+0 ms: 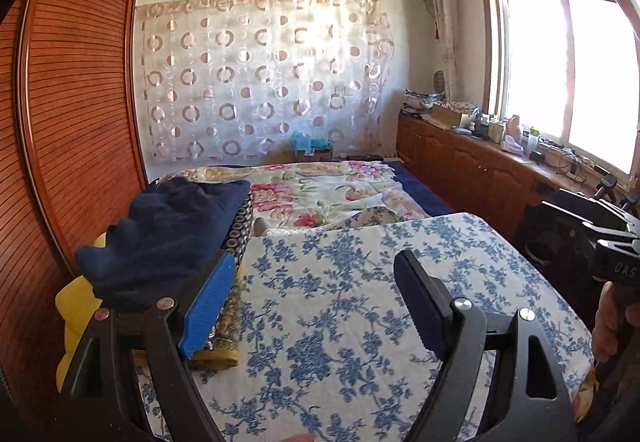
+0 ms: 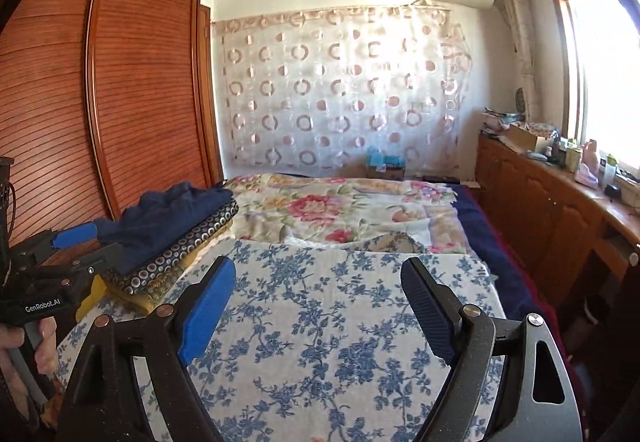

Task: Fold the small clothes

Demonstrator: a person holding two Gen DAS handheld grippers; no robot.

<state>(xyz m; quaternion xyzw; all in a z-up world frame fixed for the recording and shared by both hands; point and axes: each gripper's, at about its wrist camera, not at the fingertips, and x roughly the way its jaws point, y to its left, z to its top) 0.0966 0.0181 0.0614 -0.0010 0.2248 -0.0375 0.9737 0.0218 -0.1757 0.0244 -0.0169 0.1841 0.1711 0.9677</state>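
Observation:
A stack of folded clothes lies at the left of the blue-flowered cloth [image 1: 360,302]: a dark navy garment [image 1: 168,238] on top, a circle-patterned one [image 2: 180,254] under it, a yellow one [image 1: 76,310] at the bottom. My left gripper [image 1: 316,278] is open and empty, just right of the stack above the cloth. My right gripper [image 2: 316,282] is open and empty above the cloth [image 2: 340,322]. The left gripper also shows in the right wrist view [image 2: 86,242], beside the navy garment [image 2: 172,218].
A wooden slatted wardrobe [image 1: 80,102] stands at the left. A floral quilt [image 1: 328,190] covers the bed beyond the cloth. A wooden cabinet [image 1: 472,162] with clutter runs under the window at the right. A patterned curtain [image 1: 260,82] hangs on the far wall.

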